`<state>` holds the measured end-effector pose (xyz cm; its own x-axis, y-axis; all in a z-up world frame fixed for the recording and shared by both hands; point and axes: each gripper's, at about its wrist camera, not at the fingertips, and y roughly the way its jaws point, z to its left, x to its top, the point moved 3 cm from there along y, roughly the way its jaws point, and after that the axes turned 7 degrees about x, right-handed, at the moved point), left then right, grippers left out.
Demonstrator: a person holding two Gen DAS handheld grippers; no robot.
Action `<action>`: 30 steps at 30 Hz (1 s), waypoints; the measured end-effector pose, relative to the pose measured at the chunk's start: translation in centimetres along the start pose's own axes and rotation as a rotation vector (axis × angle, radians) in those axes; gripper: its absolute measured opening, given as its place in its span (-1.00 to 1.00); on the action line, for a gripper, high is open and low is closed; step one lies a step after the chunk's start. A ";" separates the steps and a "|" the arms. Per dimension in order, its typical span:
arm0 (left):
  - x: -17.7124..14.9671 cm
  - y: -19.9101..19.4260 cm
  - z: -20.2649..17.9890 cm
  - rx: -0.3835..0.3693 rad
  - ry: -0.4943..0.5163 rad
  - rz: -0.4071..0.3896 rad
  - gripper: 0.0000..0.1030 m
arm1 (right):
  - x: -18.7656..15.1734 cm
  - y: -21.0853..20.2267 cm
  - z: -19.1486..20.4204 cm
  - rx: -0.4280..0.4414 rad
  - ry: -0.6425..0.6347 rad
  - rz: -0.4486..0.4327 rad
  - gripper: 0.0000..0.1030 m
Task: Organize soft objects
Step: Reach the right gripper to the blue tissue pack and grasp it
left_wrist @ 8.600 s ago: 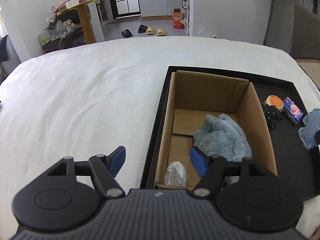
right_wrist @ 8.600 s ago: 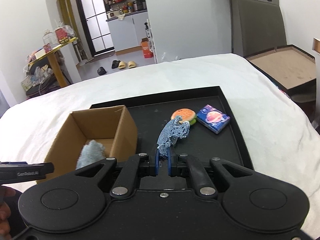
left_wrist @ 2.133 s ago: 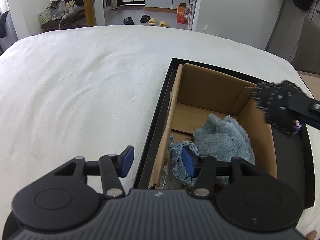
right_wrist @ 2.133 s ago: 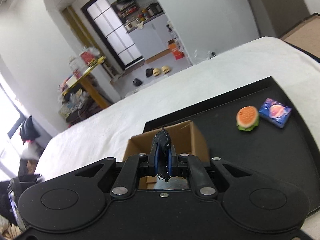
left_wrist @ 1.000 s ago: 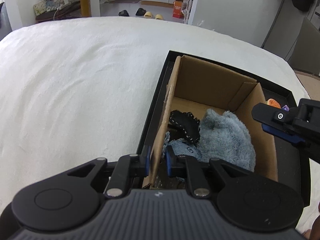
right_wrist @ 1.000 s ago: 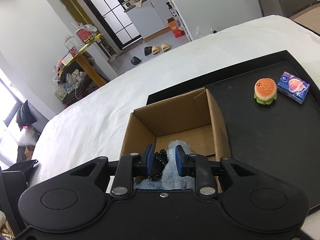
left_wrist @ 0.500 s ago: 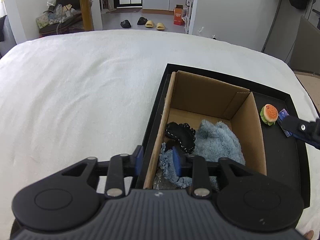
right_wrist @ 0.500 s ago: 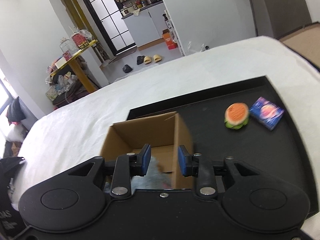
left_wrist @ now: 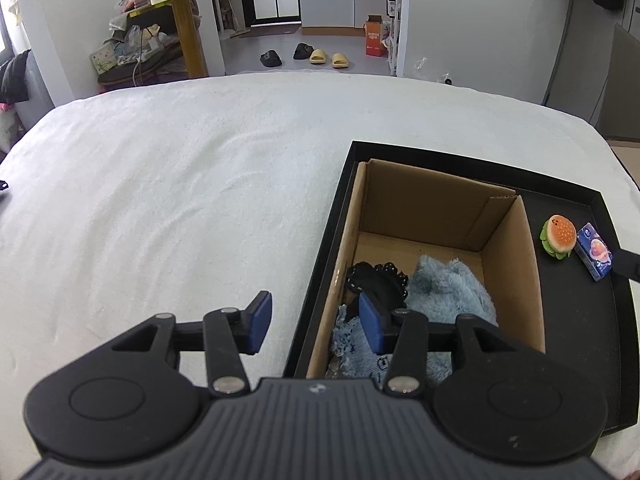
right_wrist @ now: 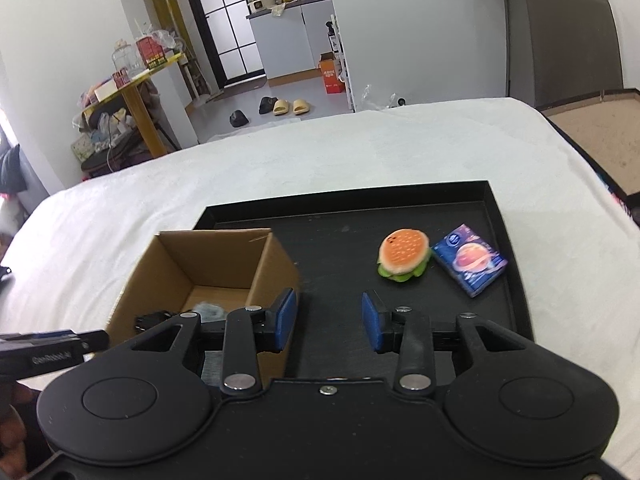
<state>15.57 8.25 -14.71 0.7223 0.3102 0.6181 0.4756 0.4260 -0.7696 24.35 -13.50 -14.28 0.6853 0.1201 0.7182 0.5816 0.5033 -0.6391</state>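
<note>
My left gripper (left_wrist: 314,326) hangs over the near left wall of the box (left_wrist: 516,264), jaws just opened to a moderate gap and empty; one pad is outside the wall, the other above the black piece (left_wrist: 376,280) lying in the box by the blue fluffy cloth (left_wrist: 448,284). My right gripper (right_wrist: 330,320) has also just been opening, and it holds nothing; it points at bare tray (right_wrist: 344,248) just right of the box.

Beyond it, ahead and a little to the right, the burger toy (right_wrist: 404,256) sits on the tray, touching or nearly touching the blue packet (right_wrist: 470,260) on its right. Both are still outside the box.

My right hand is clearly the nearer one; from the left the burger lies far across the box. It is roundish, with no long axis to line up on, so I judge a straight reach forward and slightly right will do. The packet lies diagonal to my jaws.
</note>
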 end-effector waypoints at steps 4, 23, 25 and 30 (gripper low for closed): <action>0.2 -0.2 -0.8 0.012 0.031 -0.002 -0.05 | 0.6 0.5 -1.2 -0.002 -0.028 0.017 -0.18; 1.9 0.1 -4.4 0.186 0.126 -0.075 -0.01 | 1.2 4.1 -9.0 -0.082 -0.037 -0.025 0.04; 2.3 0.3 -4.5 0.202 0.116 -0.073 -0.01 | 1.4 4.6 -9.4 -0.095 -0.054 -0.032 0.07; 2.8 0.8 -4.7 0.246 0.104 -0.090 -0.01 | 1.0 6.2 -9.8 -0.075 -0.093 -0.008 0.15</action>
<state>20.35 5.47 -14.31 0.7366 0.1786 0.6523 0.4127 0.6455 -0.6427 32.91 -18.70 -20.22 0.6390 0.1973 0.7435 0.6204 0.4393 -0.6497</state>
